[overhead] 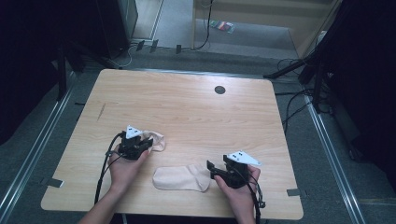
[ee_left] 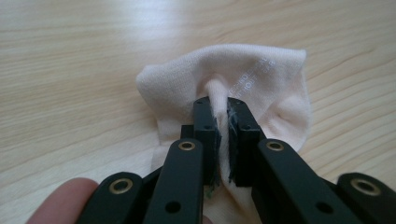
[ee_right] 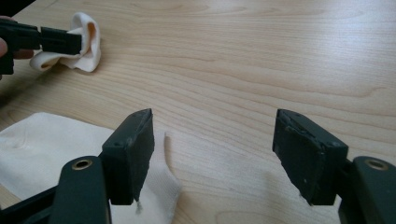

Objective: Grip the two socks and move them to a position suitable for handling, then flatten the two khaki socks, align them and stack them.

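Fingers (ee_left: 205, 135) of the left gripper (ee_left: 223, 140), seen low in the middle of the left gripper view, are pressed together on a raised fold of the bunched sock (ee_left: 243, 84); the pale cloth spreads out above and to both sides of them across the centre of the frame, lying on the table (ee_left: 70, 56). A fingertip of the person's hand shows at the lower left corner.

Right gripper view: the right gripper (ee_right: 212, 158) has its fingers (ee_right: 133, 149) spread wide, one at lower left and one at lower right, with bare wood between them. The flat sock (ee_right: 46, 149) lies at the lower left, its rounded end passing under the left-hand finger, not pinched. At the upper left the left gripper (ee_right: 81, 39) clamps the bunched sock (ee_right: 86, 51).

High view: the left gripper (overhead: 140, 140) sits left of centre with the bunched sock (overhead: 158, 140) just at its tips. The right gripper (overhead: 210, 169) is lower right of centre, its tips at the right end of the flat sock (overhead: 180, 177), near the table's (overhead: 187, 102) bottom edge.
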Available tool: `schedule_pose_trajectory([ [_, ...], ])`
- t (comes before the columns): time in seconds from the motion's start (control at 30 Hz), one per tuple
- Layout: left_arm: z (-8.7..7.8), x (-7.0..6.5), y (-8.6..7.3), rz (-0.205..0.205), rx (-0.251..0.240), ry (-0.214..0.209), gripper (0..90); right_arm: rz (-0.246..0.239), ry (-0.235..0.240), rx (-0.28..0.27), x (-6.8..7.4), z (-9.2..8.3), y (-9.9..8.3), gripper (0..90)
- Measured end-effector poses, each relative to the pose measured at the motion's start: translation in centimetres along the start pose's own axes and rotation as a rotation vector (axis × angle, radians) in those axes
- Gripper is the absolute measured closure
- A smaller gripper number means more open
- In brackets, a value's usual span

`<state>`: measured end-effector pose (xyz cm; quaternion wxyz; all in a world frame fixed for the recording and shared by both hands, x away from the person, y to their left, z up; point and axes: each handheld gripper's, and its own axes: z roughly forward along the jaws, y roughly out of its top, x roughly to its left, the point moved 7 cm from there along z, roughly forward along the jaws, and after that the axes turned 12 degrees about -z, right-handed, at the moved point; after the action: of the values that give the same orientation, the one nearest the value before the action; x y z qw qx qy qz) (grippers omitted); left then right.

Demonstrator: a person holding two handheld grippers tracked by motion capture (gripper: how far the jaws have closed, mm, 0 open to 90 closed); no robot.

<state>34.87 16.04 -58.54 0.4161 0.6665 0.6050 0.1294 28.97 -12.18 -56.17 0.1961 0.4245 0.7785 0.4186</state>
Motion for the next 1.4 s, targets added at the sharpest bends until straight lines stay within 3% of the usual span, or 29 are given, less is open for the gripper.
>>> schedule_pose_trajectory([
  [0.13, -1.5, -2.1, 1.6, -0.024, -0.081, -0.137, 85.3, 0.026, 0.015, -0.022, 0.1, 0.1, 0.7, 31.3],
  [0.23, -2.5, -4.1, 2.9, -0.033, -0.122, -0.218, 85.3, 0.034, 0.073, -0.067, 0.8, 0.2, 2.4, 35.9],
  [0.33, -3.1, -5.9, 3.6, -0.023, -0.146, -0.267, 85.3, 0.016, 0.117, -0.097, 2.0, 0.3, 3.9, 38.2],
  [0.5, -3.2, -8.1, 3.5, -0.008, -0.144, -0.334, 85.3, 0.005, 0.249, -0.149, 4.6, 1.0, 6.2, 47.3],
  [0.67, -3.0, -9.0, 2.9, -0.011, -0.124, -0.389, 85.2, -0.016, 0.277, -0.159, 5.6, 2.0, 7.0, 60.3],
  [0.73, -2.9, -9.1, 2.7, -0.004, -0.115, -0.399, 85.1, -0.02, 0.281, -0.156, 5.7, 2.5, 7.0, 72.3],
  [0.8, -2.8, -9.0, 2.6, -0.005, -0.115, -0.408, 84.7, -0.037, 0.258, -0.161, 5.5, 2.7, 6.9, 88.1],
  [0.83, -2.7, -9.0, 2.6, -0.006, -0.111, -0.42, 84.0, -0.039, 0.243, -0.155, 5.2, 2.8, 6.9, 90.0],
  [0.97, -2.4, -8.8, 2.3, 0.072, -0.11, -0.401, 84.4, -0.093, 0.102, -0.134, 3.0, 3.2, 6.6, 90.0],
  [1.0, -2.3, -8.6, 2.2, 0.104, -0.119, -0.371, 85.3, -0.111, 0.064, -0.132, 2.6, 3.2, 6.6, 90.0],
  [1.03, -2.2, -8.4, 2.2, 0.12, -0.12, -0.357, 85.7, -0.137, 0.0, -0.127, 1.8, 3.2, 6.6, 90.0],
  [1.1, -2.1, -8.0, 2.4, 0.134, -0.119, -0.346, 86.3, -0.159, -0.067, -0.129, 0.6, 3.1, 6.7, 90.0],
  [1.2, -1.7, -7.6, 2.4, 0.21, -0.119, -0.301, 86.6, -0.222, -0.131, -0.134, -0.6, 3.0, 6.5, 90.0],
  [1.27, -0.9, -7.6, 2.0, 0.307, -0.118, -0.231, 86.6, -0.329, -0.19, -0.124, -0.6, 3.3, 6.2, 90.0],
  [1.3, -0.6, -7.5, 1.8, 0.327, -0.107, -0.219, 86.4, -0.395, -0.2, -0.103, -0.2, 3.8, 5.6, 90.0],
  [1.33, -0.2, -7.4, 1.5, 0.339, -0.086, -0.215, 84.1, -0.443, -0.15, -0.071, 0.4, 4.4, 4.8, 87.2],
  [1.4, 0.2, -6.9, 1.1, 0.347, -0.079, -0.197, 81.3, -0.454, -0.134, -0.054, 0.6, 4.5, 4.4, 84.8],
])
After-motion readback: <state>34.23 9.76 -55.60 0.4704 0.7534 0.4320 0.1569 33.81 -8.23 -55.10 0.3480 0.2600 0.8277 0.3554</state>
